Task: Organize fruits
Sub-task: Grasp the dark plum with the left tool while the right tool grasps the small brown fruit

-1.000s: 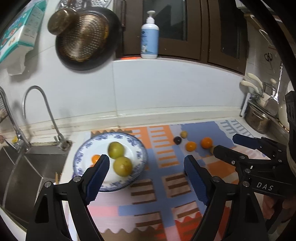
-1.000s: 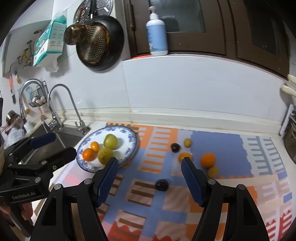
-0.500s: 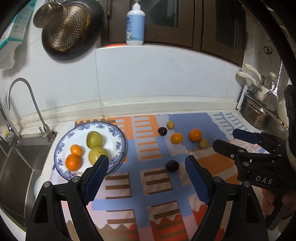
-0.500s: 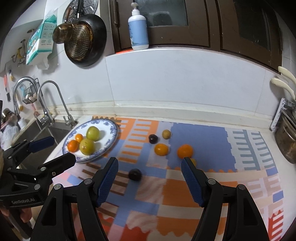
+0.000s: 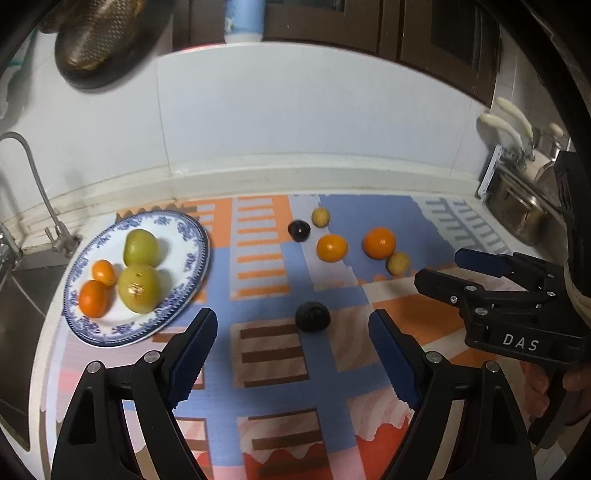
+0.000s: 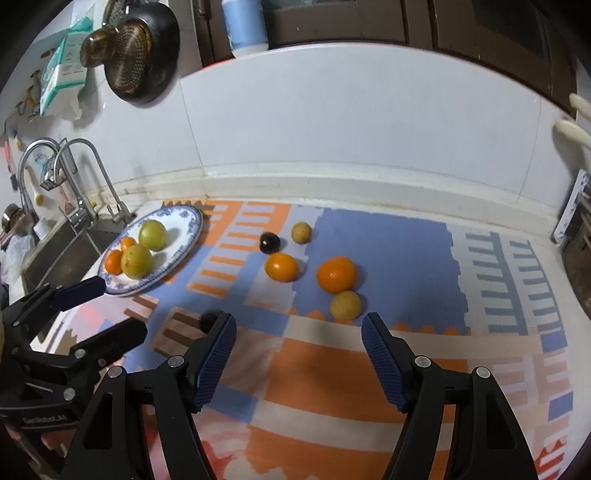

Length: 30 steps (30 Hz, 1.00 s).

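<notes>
A blue-and-white plate [image 5: 184, 236] [image 6: 188, 229] at the left holds two green fruits and two small oranges. Loose on the patterned mat lie a dark plum [image 5: 312, 316], a second dark fruit [image 5: 299, 230], two oranges [image 5: 332, 247] [image 5: 379, 242] and two small yellow fruits [image 5: 320, 216] [image 5: 398, 263]. My left gripper [image 5: 291, 343] is open and empty, just in front of the plum. My right gripper [image 6: 298, 341] is open and empty, near the yellow fruit [image 6: 345, 305] and the orange [image 6: 336, 274]. The plum is half hidden behind its left finger [image 6: 218, 350].
A sink [image 5: 14, 295] with a tap [image 6: 88, 173] lies left of the plate. A pan [image 6: 142, 66] hangs on the wall and a bottle [image 6: 245, 26] stands on the ledge. A metal rack [image 5: 517, 206] with pots stands at the right.
Both grippers have shifted right, away from the plate and toward the loose fruit, and dropped closer to the mat. Both stayed open.
</notes>
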Available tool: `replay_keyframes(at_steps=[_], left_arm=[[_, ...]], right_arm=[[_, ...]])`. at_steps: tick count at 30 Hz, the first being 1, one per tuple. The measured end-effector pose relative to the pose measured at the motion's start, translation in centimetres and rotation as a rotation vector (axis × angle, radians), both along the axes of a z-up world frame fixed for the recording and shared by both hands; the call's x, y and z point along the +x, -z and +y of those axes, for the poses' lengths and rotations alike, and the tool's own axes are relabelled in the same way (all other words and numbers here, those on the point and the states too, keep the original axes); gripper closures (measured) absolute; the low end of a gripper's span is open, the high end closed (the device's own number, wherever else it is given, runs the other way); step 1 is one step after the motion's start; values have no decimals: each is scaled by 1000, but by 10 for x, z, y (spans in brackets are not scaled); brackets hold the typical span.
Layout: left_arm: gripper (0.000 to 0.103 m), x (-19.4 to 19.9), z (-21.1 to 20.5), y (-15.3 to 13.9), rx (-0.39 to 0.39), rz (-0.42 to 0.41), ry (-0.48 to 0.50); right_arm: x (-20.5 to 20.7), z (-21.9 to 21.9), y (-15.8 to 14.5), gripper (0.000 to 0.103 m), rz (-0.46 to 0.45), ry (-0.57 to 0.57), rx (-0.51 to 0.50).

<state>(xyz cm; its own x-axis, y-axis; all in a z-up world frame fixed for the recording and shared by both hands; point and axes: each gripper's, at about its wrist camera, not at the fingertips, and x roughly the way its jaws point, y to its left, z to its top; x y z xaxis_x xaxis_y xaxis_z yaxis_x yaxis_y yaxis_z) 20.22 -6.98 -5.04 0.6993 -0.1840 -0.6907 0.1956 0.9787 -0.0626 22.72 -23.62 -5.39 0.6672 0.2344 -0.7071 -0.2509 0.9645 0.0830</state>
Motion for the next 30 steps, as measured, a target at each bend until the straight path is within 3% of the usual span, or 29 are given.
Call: replay_keyframes(at_steps=[12,21,30], left_arm=[[25,31,-17,34,35,82,-12],[42,44,-23,51,36,135,-13],[66,51,-23,58,7,182,6]], right_arm=[[33,-18,35,34,69,5,-10],[54,-22,51,46,105,2,-2],[67,-17,60,59,112,-8,-19]])
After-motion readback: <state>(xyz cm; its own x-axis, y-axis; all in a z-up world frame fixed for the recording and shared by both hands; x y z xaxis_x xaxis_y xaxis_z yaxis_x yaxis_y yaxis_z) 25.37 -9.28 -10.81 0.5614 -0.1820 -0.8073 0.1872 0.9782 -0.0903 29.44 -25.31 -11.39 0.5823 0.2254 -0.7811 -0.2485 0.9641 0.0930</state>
